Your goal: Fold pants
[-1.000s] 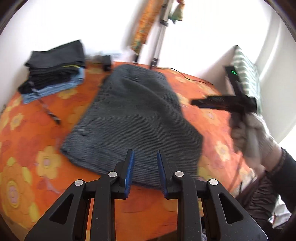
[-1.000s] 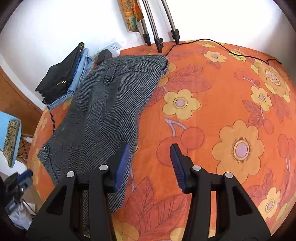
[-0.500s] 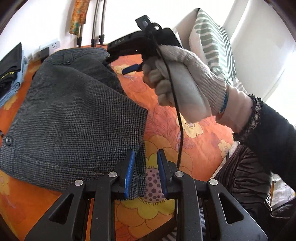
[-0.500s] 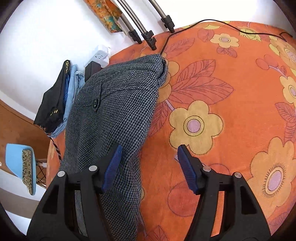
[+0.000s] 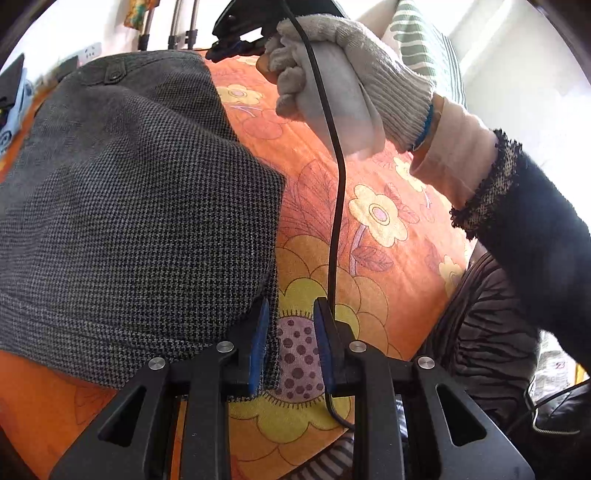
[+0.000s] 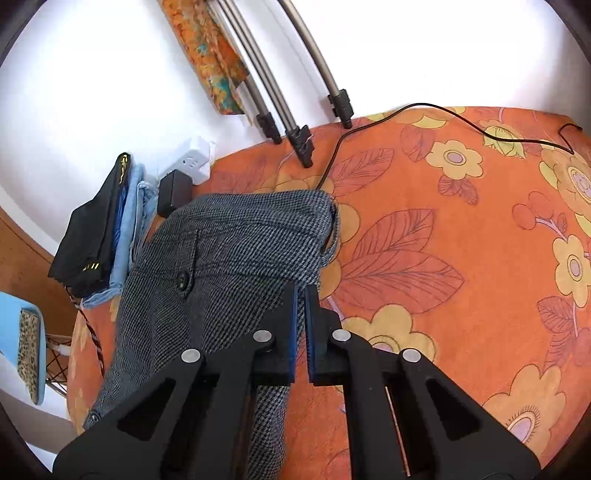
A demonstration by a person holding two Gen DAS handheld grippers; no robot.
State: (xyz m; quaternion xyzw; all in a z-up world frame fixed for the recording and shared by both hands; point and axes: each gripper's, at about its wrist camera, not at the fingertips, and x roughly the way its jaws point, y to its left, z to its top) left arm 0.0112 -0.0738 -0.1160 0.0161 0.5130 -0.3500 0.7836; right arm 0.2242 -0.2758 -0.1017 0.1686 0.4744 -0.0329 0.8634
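Two views, one scene. Most of both is filled by an orange flowered sheet (image 5: 369, 258), spread flat. The grey houndstooth pants (image 5: 129, 203) are laid on it, folded lengthwise. In the left wrist view they fill 9 to 12 o'clock. In the right wrist view they run from centre down to 7 o'clock.

A gloved hand (image 5: 332, 74) with a dark sleeve is seen at 1 to 3 o'clock in the left view. The right gripper (image 5: 240, 22) is held in it, at 12 o'clock, over the far end of the pants. A black cable (image 5: 338, 203) hangs from that hand down to 6 o'clock.

Left gripper (image 5: 290, 306): jaws are held apart. The near corner of the pants lies between them, against the 9 o'clock pad only. Sheet is visible in the rest of the gap, so nothing is clamped.

Right gripper, own view (image 6: 301, 291): jaws are brought together at the pants' 3 o'clock edge. Whether fabric is pinched cannot be told.

A stack of folded clothes (image 6: 96, 236) is set at 9 o'clock, just beside the pants. Metal tripod legs (image 6: 291, 110) stand at 12 o'clock. A white power strip (image 6: 192, 160) is placed at 11 o'clock, with a black adapter (image 6: 173, 192) touching the waistband. A pocket button (image 6: 182, 281) is seen on the pants.
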